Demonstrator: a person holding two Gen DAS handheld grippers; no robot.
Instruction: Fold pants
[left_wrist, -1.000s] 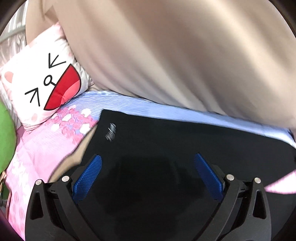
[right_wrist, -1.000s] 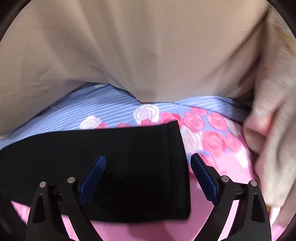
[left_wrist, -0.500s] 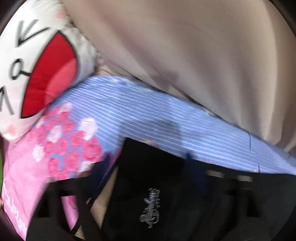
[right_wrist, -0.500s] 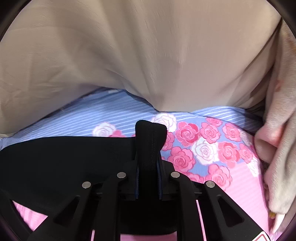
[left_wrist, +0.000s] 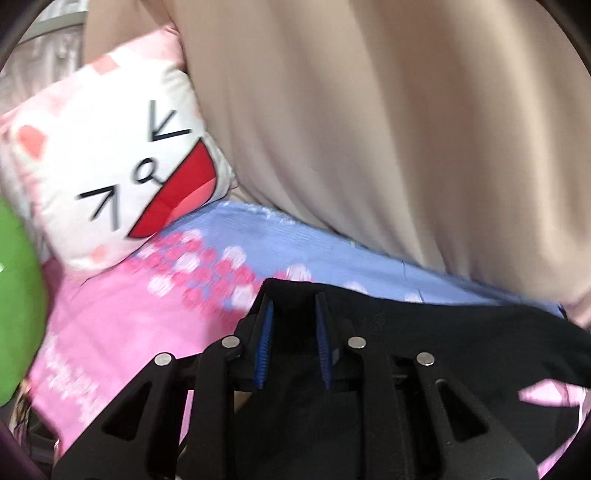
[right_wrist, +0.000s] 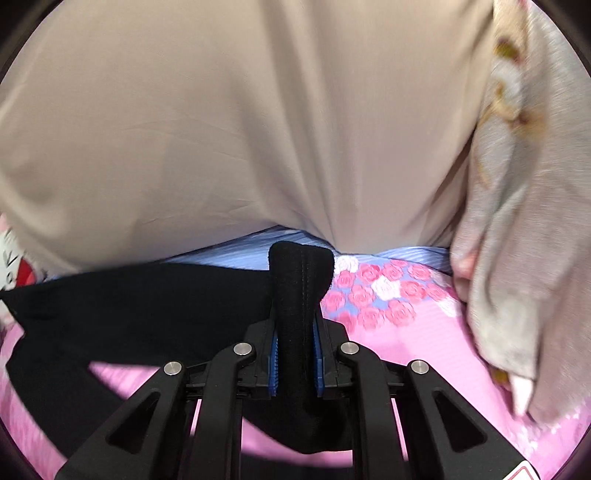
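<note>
The left tool (left_wrist: 293, 314) has just been closing, and its blue pads (left_wrist: 266, 343) now pinch a raised fold of the black pants (left_wrist: 461, 339) between them. In the left wrist view the dark cloth fills the gap between the pads and spreads away toward 3 o'clock, lying over the bedsheet (left_wrist: 122, 332), which is pink with a rose print and a blue striped band. At 10 o'clock from the tool a white cartoon-face pillow (left_wrist: 122, 173) leans against a beige curtain (left_wrist: 388, 129). A green object (left_wrist: 16, 306) sits at the 9 o'clock edge; what it is cannot be told.

The right tool (right_wrist: 295, 332) is pressed on another part of the same pants (right_wrist: 140, 306). Its pads (right_wrist: 274, 365) grip a narrow upright ridge of black cloth with visible stitching, which stands up toward 12 o'clock beyond the fingertips. The rest of the garment stretches off toward 9 o'clock, partly lifted so that pink sheet shows beneath one sagging span. The rose-printed bedsheet (right_wrist: 424, 343) lies at 2 o'clock from the tool, and the beige curtain (right_wrist: 240, 122) hangs across the upper half of the view. A pale fleecy blanket (right_wrist: 524, 240) with a yellowish pattern drapes down at 3 o'clock, its lower end resting on the bed.
</note>
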